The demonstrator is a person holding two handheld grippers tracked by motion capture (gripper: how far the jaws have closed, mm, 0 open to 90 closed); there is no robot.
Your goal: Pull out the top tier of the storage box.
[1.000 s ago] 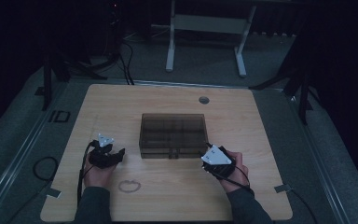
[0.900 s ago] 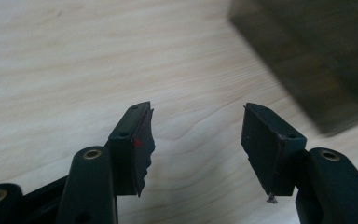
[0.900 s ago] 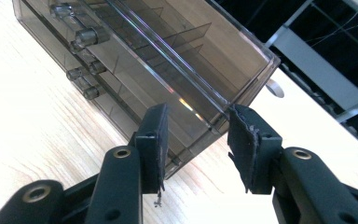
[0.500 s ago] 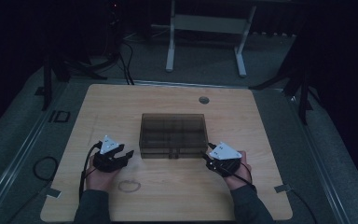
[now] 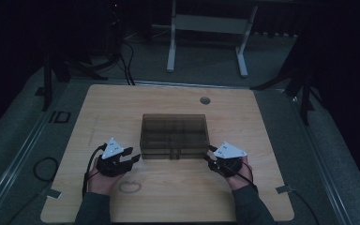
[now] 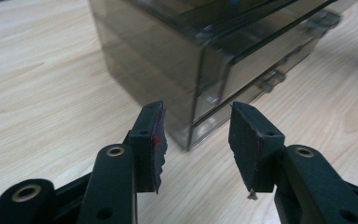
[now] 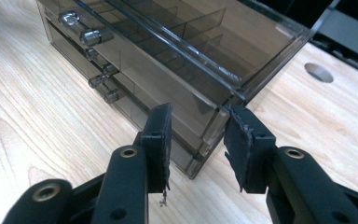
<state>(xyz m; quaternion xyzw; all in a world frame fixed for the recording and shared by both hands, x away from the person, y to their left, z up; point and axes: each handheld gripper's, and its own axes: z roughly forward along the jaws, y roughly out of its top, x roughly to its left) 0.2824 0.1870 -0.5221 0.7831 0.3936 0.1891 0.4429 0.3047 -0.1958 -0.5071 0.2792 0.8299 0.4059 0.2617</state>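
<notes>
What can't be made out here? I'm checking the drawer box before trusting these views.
- Drawer box contents: high view, smoked walls and dim light hide them.
- Its far end: left gripper view, blurred and cut off by the top edge.
- Dark ring mark on the table: high view, too small to identify.

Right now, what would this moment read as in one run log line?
scene: smoky drawer box on table | left gripper: jaws closing, nothing between, at front left corner | right gripper: closing, straddling front right corner, not yet gripping
</notes>
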